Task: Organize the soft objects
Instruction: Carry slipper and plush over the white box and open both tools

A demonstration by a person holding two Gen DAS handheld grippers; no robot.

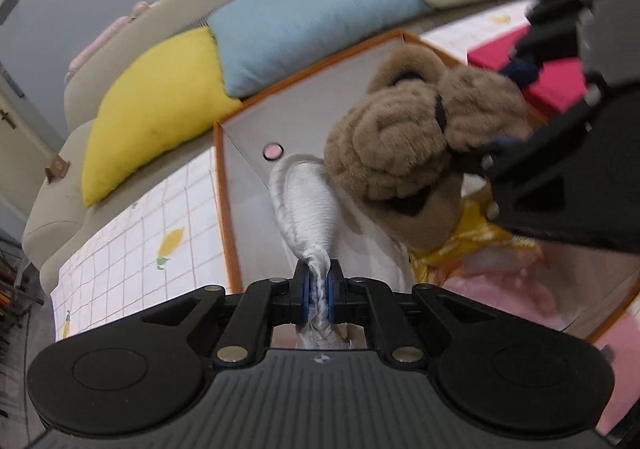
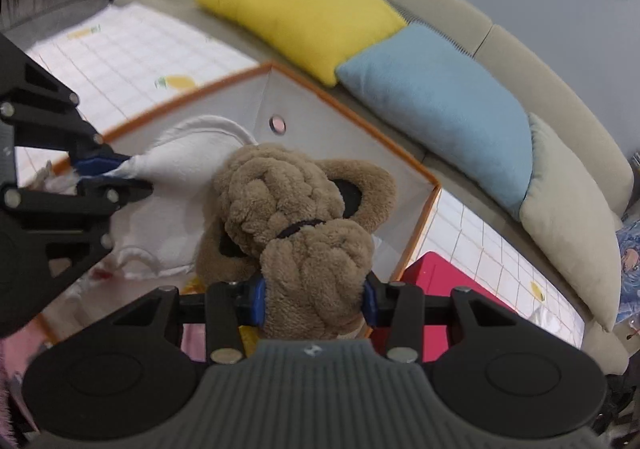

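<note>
Two hand-held grippers were at work over one orange-rimmed fabric storage box (image 1: 224,185) with white inner walls. In the left wrist view, the left hand-held gripper (image 1: 318,285), at 6 o'clock, had its blue pads pressed together on a twisted edge of one white cloth item (image 1: 304,201), which ran up toward 12 o'clock inside the box. One brown plush dog (image 1: 400,137) hung over the box at about 2 o'clock, touching the white cloth item's right side, with one yellow garment (image 1: 472,241) showing beneath it. In the right wrist view, the right hand-held gripper (image 2: 314,303) pinched a thick fold of the plush dog (image 2: 296,209) between its two blue pads, the toy reaching up toward 12 o'clock above the box (image 2: 344,105), while the left hand-held gripper (image 2: 104,173) entered at 9 o'clock, closed on the white cloth item (image 2: 180,165). One red box (image 2: 436,281) sat just beside the storage box at 4 o'clock. Behind, on one beige sofa (image 2: 520,49), lay three cushions: one yellow cushion (image 2: 304,13), one blue cushion (image 2: 440,105) and one beige cushion (image 2: 568,225), set side by side and touching. One white grid-patterned cloth with lemon prints (image 2: 128,49) covered the surface under the boxes.
</note>
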